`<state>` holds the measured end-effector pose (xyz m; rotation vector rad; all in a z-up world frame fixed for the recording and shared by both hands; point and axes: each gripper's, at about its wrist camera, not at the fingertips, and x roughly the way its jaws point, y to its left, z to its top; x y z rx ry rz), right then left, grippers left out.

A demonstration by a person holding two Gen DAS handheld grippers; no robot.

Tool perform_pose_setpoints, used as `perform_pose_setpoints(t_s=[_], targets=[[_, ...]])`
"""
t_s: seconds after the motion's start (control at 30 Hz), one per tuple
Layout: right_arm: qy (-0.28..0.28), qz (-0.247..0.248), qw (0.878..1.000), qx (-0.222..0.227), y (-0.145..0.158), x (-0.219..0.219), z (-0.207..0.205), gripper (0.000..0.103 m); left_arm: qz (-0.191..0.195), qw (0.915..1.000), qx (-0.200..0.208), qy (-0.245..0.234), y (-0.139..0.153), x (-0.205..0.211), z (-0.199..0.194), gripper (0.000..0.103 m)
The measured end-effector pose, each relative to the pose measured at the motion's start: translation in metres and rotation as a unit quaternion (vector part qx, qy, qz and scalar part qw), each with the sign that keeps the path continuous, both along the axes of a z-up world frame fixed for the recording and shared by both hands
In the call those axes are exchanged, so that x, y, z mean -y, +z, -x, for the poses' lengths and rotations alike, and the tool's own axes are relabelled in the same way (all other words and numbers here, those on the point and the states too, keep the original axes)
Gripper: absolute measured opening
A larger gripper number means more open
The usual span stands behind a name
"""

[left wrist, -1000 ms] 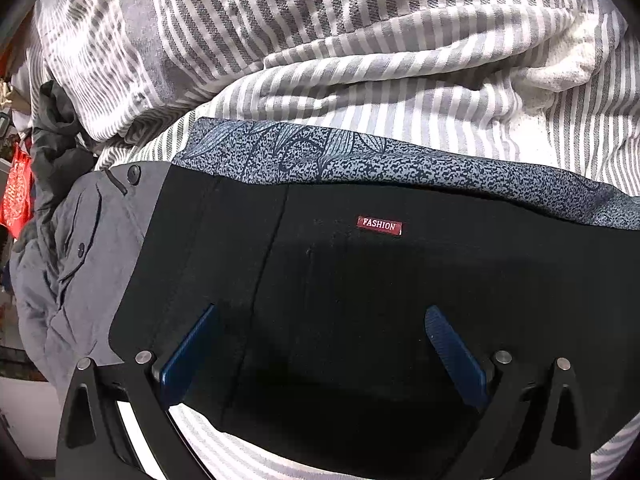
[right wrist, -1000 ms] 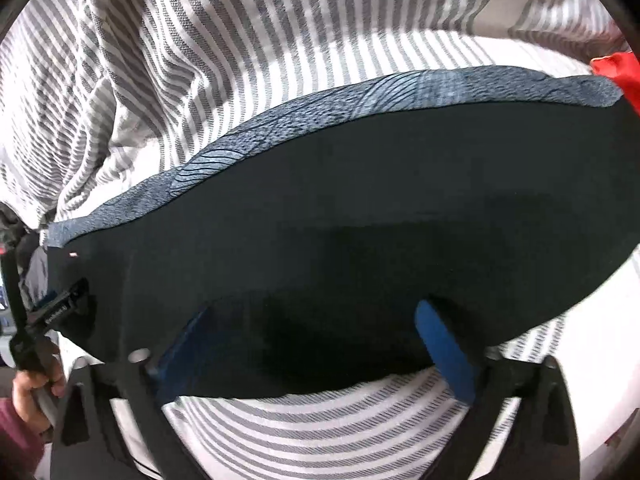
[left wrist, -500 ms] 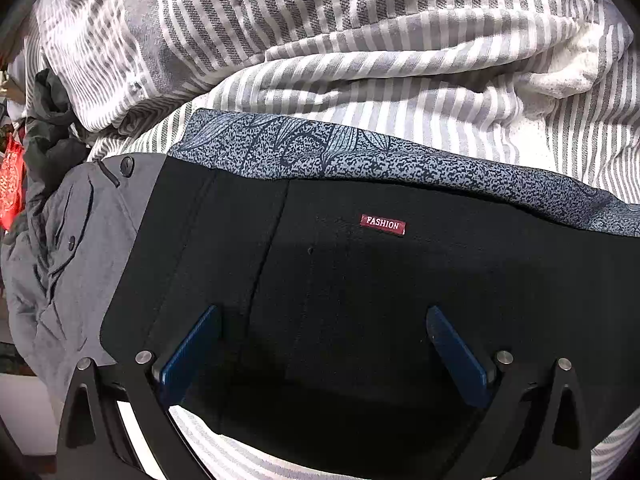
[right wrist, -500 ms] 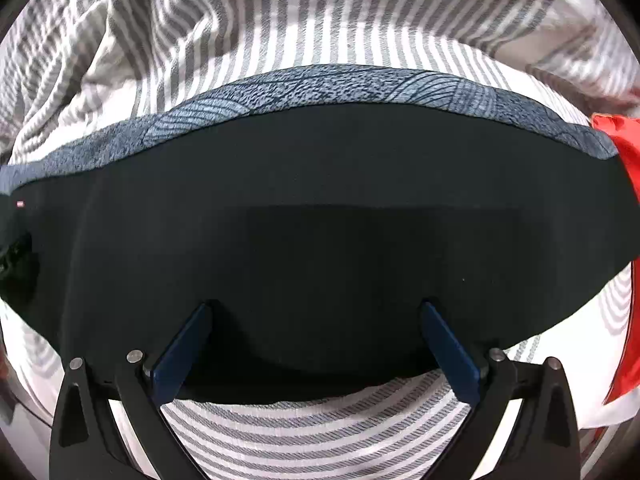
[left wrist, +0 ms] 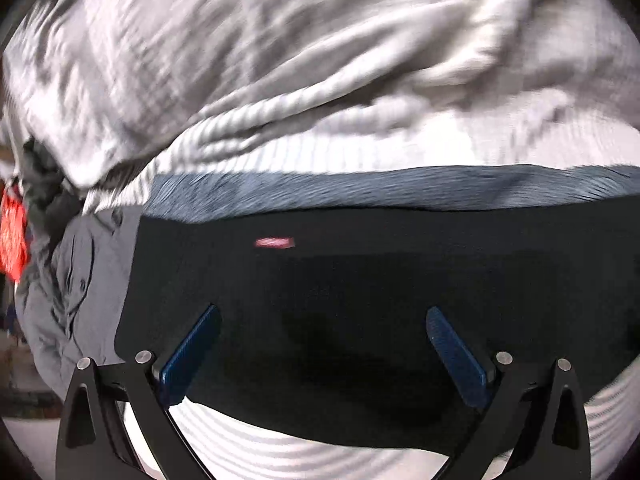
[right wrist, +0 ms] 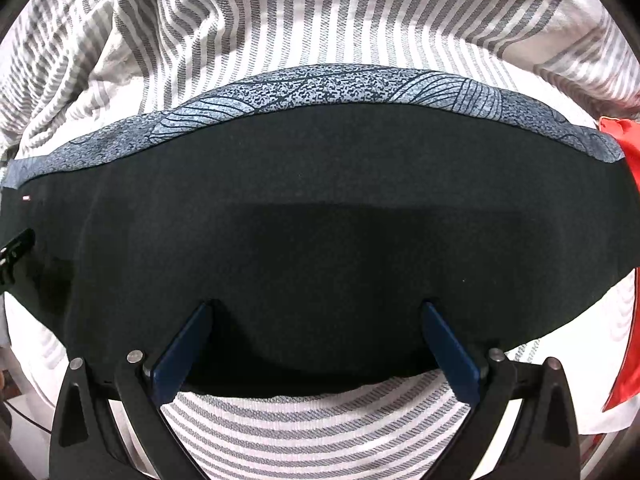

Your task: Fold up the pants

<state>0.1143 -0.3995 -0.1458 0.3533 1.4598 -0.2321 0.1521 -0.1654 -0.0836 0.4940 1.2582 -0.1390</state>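
We hold both claws wide open over the black pants (right wrist: 320, 208): left claw (left wrist: 320, 344), right claw (right wrist: 316, 340). The pants lie flat on a striped sheet (right wrist: 320, 20), a patterned blue cloth (right wrist: 320, 88) along their far edge.

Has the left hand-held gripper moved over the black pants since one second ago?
Yes. In the left wrist view, the red label on the black pants has slid leftward relative to the left hand-held gripper, so the gripper moved rightward along them.
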Motion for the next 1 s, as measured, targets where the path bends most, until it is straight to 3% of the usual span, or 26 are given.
perform_pose_setpoints(t_s=[0.27,0.47,0.63,0.8,0.87,1.0], targets=[[-0.005,-0.06,0.998,0.013,0.016,0.027,0.007,0.103,0.033,0.999,-0.017,-0.025,0.014,0.054,0.03,0.103],[-0.071,-0.107,0.99,0.06,0.043,0.075,0.032,0.103,0.043,0.998,-0.026,-0.039,0.019,0.087,0.05,0.103],[-0.154,-0.169,0.967,0.115,0.051,0.135,0.079,0.103,0.049,0.9963,-0.036,-0.061,0.019,0.123,0.066,0.103],[-0.249,-0.223,0.929,0.157,0.051,0.199,0.139,0.102,0.057,0.9936,-0.04,-0.089,0.018,0.165,0.081,0.103],[-0.277,-0.222,0.92,0.164,0.049,0.221,0.156,0.099,0.064,0.9921,-0.047,-0.098,0.016,0.184,0.087,0.103],[-0.297,-0.225,0.912,0.173,0.051,0.255,0.171,0.063,0.075,0.9895,-0.059,-0.108,0.009,0.223,0.097,0.103]])
